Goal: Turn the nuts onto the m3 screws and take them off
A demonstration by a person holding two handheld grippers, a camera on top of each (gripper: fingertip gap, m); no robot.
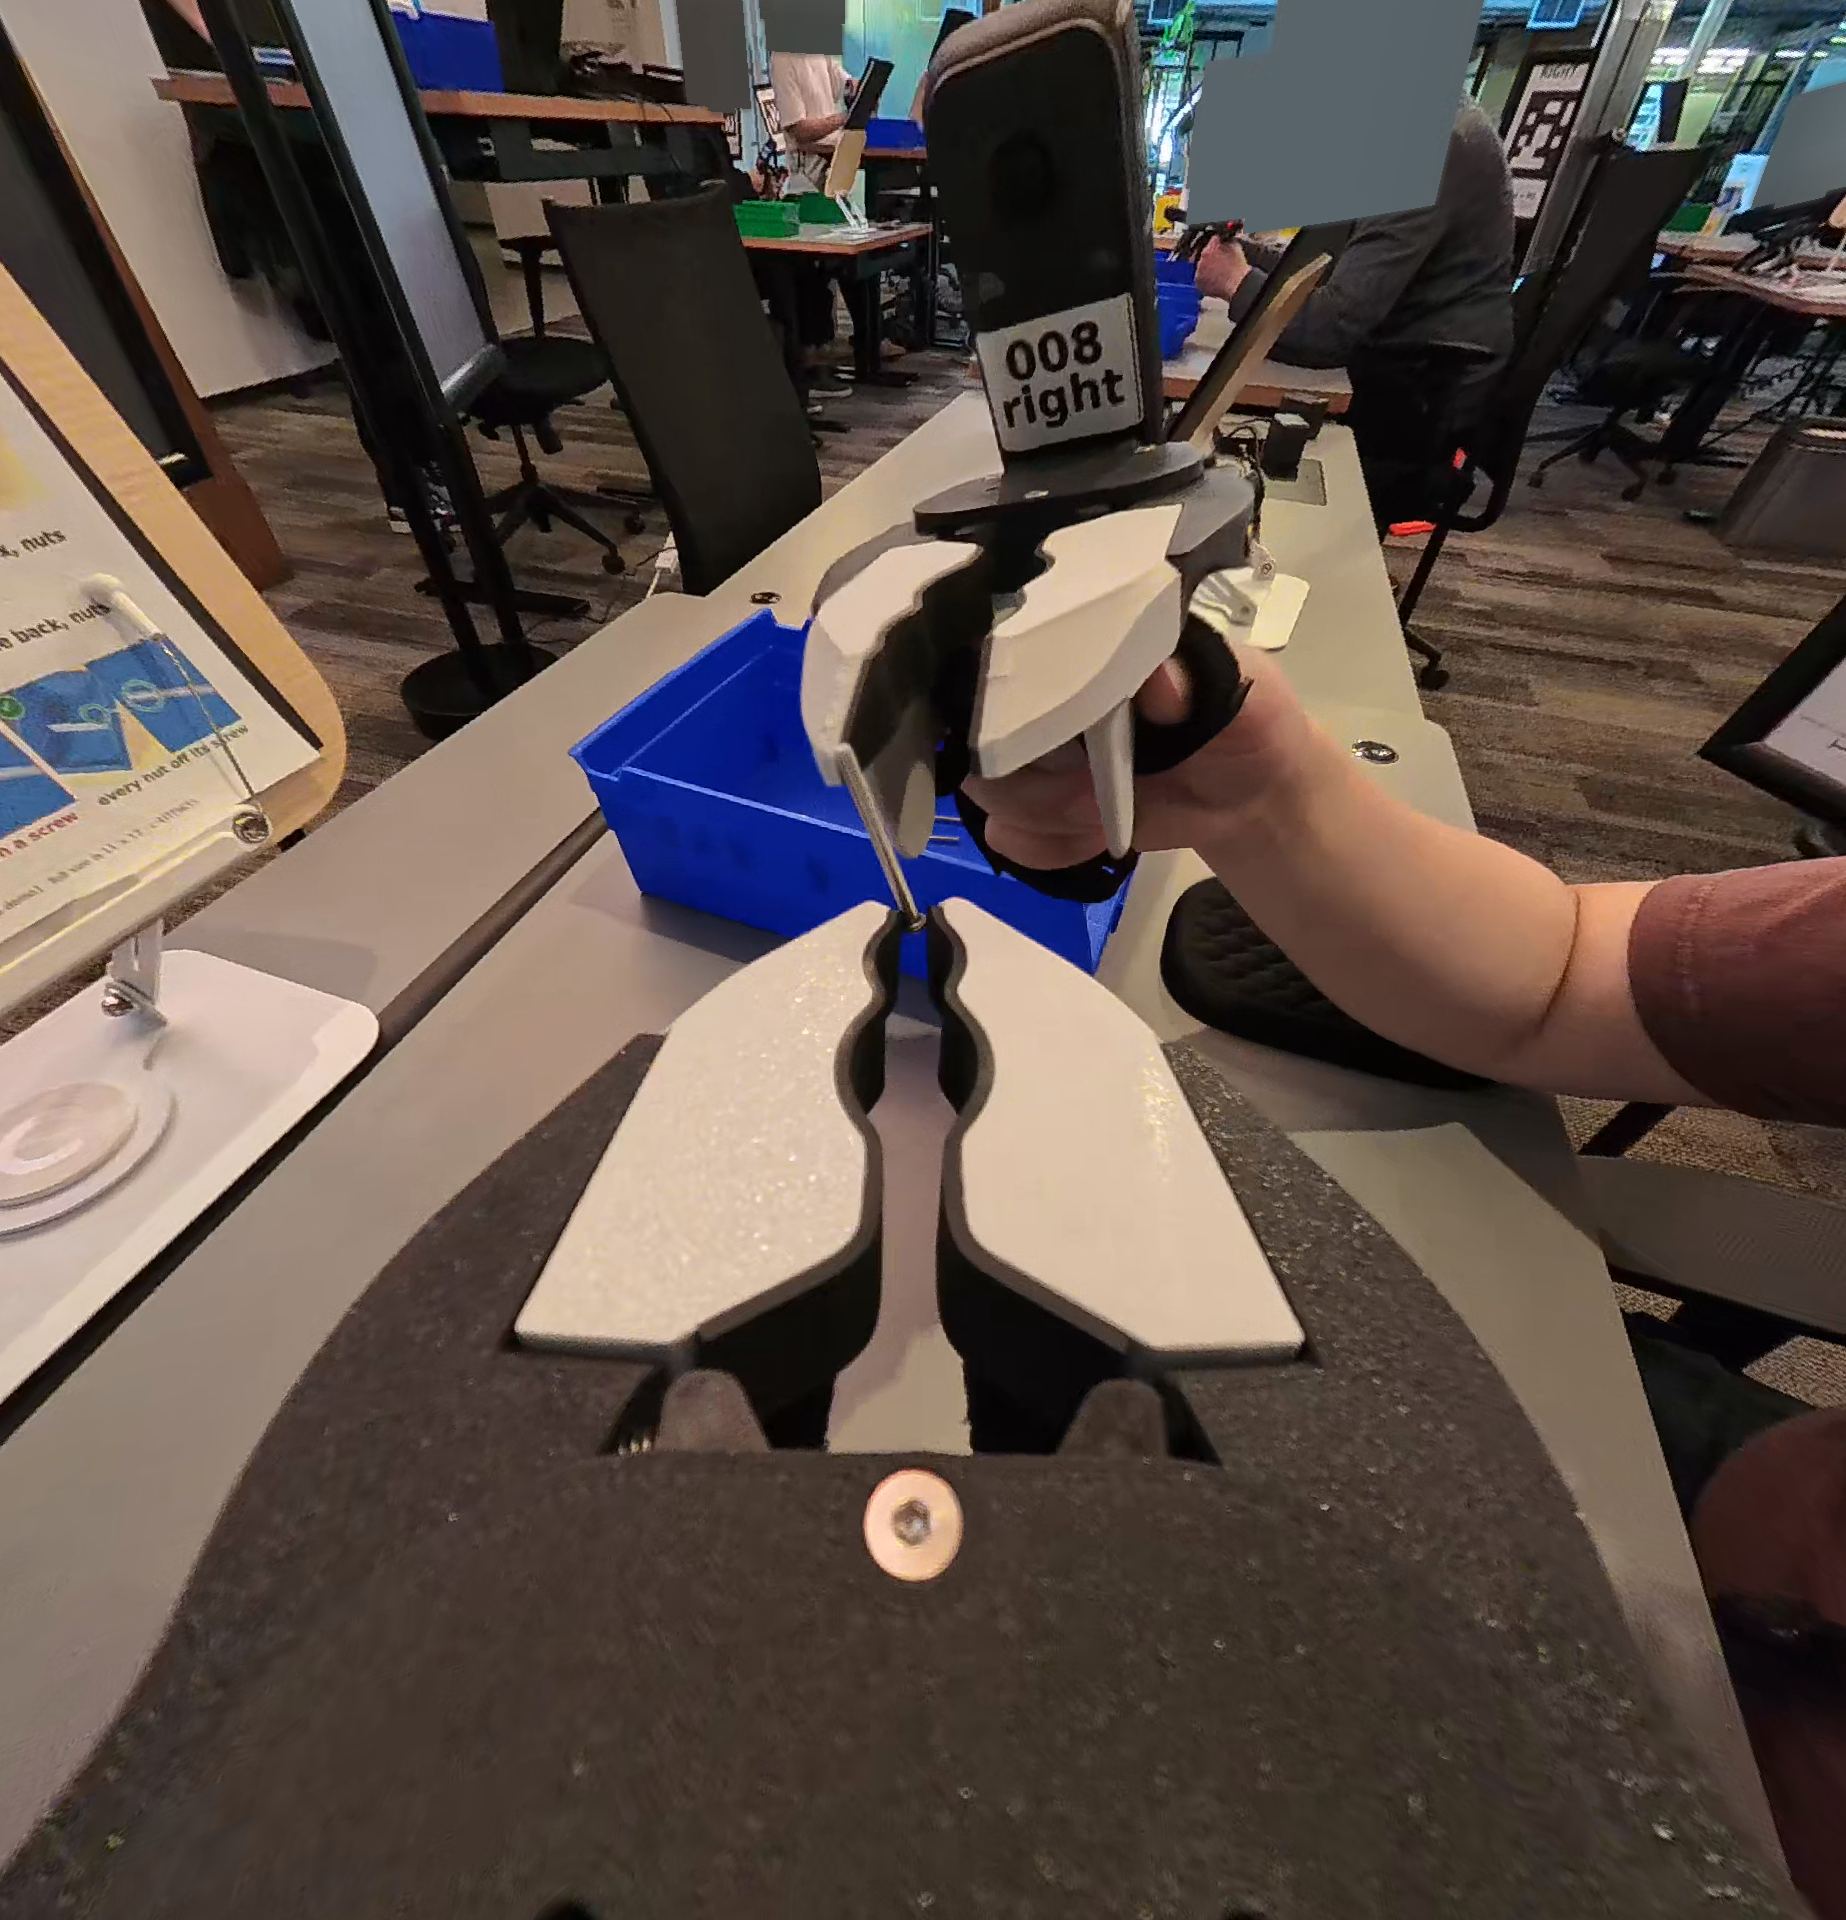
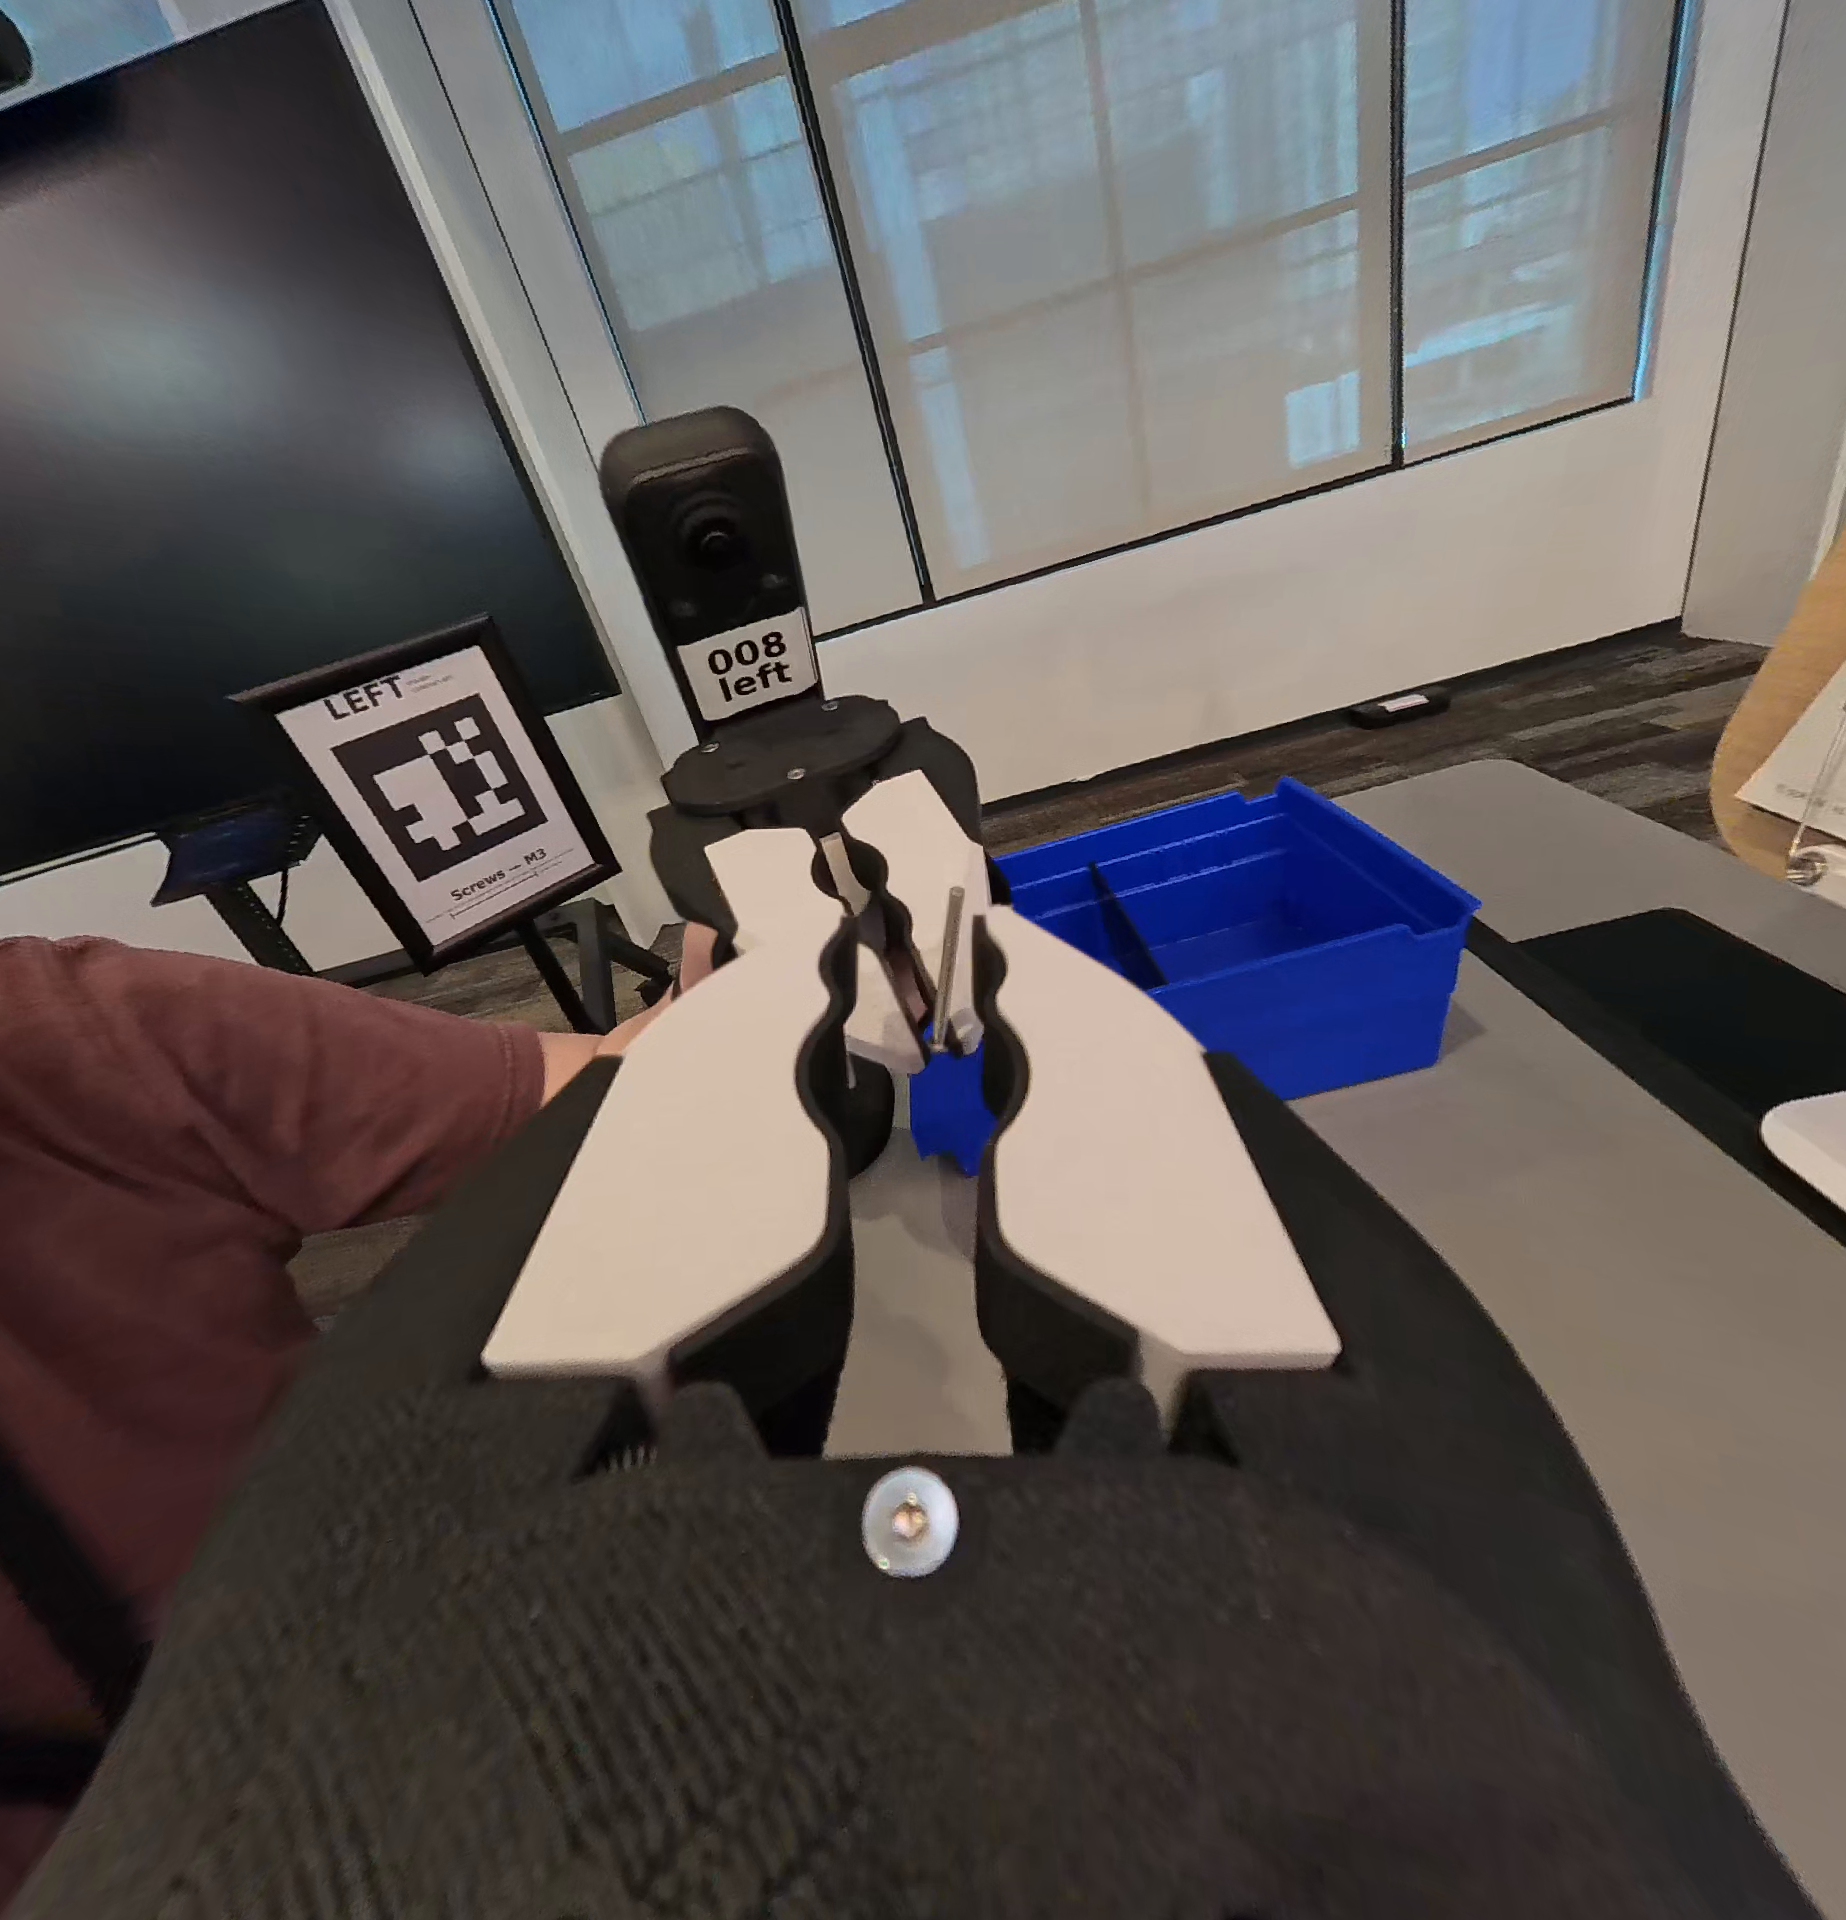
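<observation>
A long thin metal screw (image 1: 877, 831) slants up over the blue bin (image 1: 742, 852). My left gripper (image 1: 914, 914) is shut on the screw's lower end; a small dark piece sits there, and I cannot tell whether it is a nut or the screw head. My right gripper (image 1: 1012, 831), held by a hand, stands open above it, with the screw's upper part lying against one finger. In the right wrist view the screw (image 2: 948, 956) stands between the right gripper's (image 2: 919, 925) spread fingers, close to the right one. The left gripper (image 2: 919, 1044) is behind it.
The divided blue bin (image 2: 1314, 1018) sits on a grey table (image 1: 483, 831). An instruction sheet on a white stand (image 1: 171, 1060) is at the left and a black padded rest (image 1: 1262, 987) at the right. A framed marker sign (image 2: 441, 800) and a dark screen (image 2: 171, 468) stand behind. The grippers are tip to tip, or close to it.
</observation>
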